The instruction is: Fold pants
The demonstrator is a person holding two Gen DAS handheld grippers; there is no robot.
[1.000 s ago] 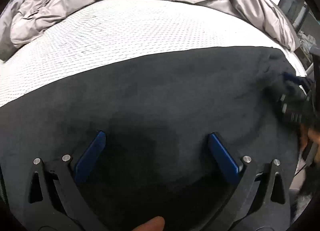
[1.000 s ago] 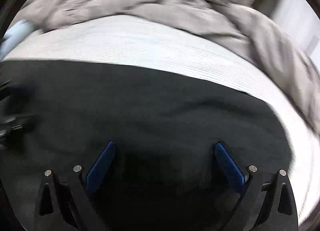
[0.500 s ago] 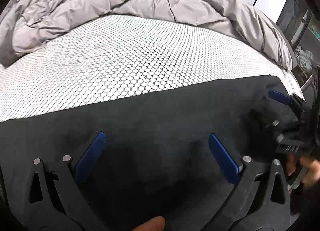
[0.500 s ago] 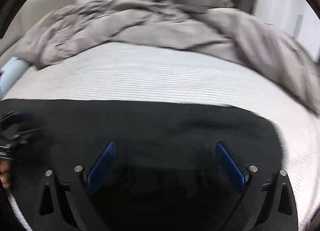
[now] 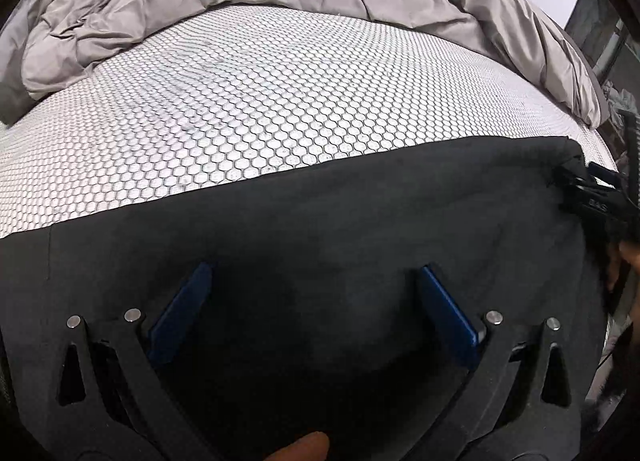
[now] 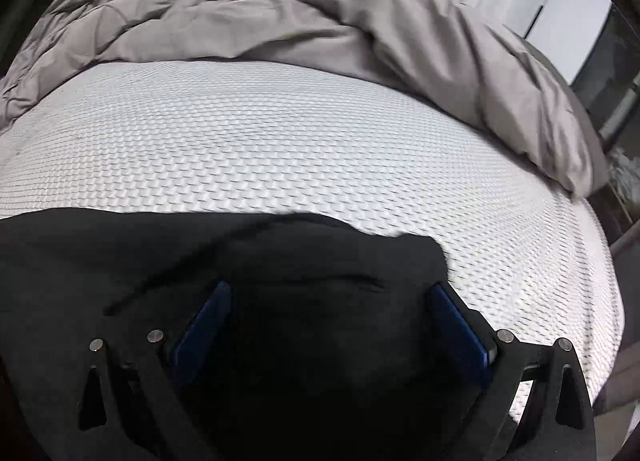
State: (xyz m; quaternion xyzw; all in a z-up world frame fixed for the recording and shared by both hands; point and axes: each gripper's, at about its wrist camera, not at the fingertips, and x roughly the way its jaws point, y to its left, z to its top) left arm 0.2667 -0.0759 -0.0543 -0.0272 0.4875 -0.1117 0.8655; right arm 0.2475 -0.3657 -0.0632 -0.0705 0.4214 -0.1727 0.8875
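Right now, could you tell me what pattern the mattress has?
White with a dark honeycomb pattern on the mattress, sharpest in the left wrist view.

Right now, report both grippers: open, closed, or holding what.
Left gripper: open, fingers spread over the black pants, holding nothing.
Right gripper: open, fingers spread over the pants, holding nothing.

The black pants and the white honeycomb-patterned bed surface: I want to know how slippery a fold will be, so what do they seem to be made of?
The black pants look like soft matte knit, perhaps fleece or jersey: no sheen, gentle rumples. The white honeycomb-patterned bed surface looks like a textured woven or quilted mattress cover with dark hexagon lines and a dull finish. Neither looks slick; the exact fibre cannot be told.
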